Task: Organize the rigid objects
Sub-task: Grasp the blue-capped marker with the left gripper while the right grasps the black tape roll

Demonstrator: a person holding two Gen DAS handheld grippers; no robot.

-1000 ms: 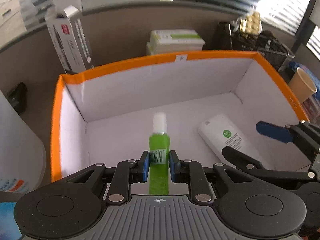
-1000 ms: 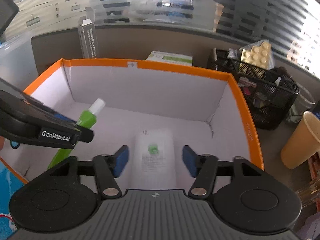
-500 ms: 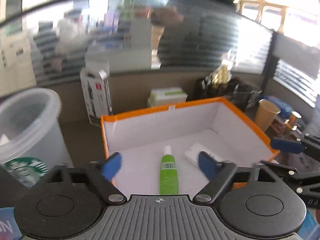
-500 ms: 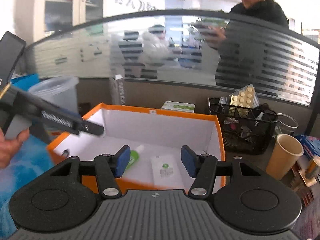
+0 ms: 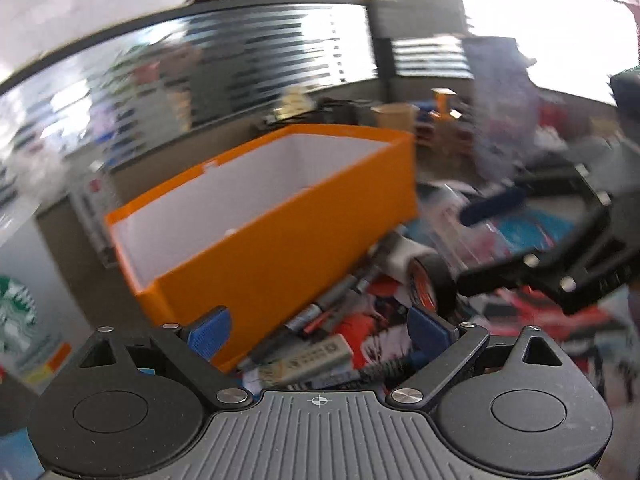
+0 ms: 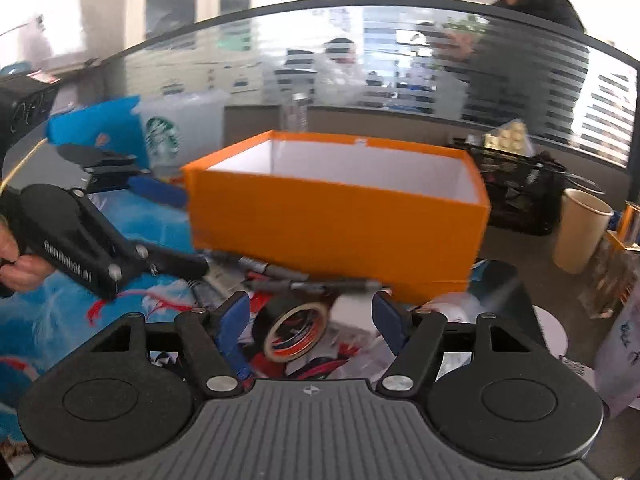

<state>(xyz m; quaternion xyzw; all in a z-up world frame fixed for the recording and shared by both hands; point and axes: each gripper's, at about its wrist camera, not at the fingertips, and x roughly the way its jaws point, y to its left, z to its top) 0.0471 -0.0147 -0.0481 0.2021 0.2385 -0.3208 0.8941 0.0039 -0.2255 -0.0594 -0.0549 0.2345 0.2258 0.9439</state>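
Progress stands as partial at best. Orange box (image 6: 336,232) sits on the desk (image 6: 516,248) with its white interior in view only along the upper walls; its floor is hidden from both cameras, so what it already holds cannot be told. Outside it, a litter of rigid items remains unsorted against the near wall: several pens and markers (image 6: 316,284), a roll of dark tape (image 6: 294,330), and a boxed item (image 5: 308,360) lying flat. In the inspector's judgement most of the sorting is still to do.

Left gripper (image 5: 318,326) has its jaws spread wide and holds nothing; it hovers above the marker pile, with the box corner at about 11 o'clock in its view. Right gripper (image 6: 312,322) is likewise spread wide and empty, and the tape roll lies between its fingers without visible contact.

Edges and room: the box's near wall rises directly behind the pile, at 12 o'clock in the right wrist view, so any lift must clear that rim. At 2 o'clock stand a black mesh basket (image 6: 516,196) and a paper cup (image 6: 580,228), apart from the box. At 10 o'clock a plastic Starbucks cup (image 6: 168,136) stands near the box corner. The two grippers work close together over the same pile; a clash is the chief risk. Open room lies mainly above the box mouth.
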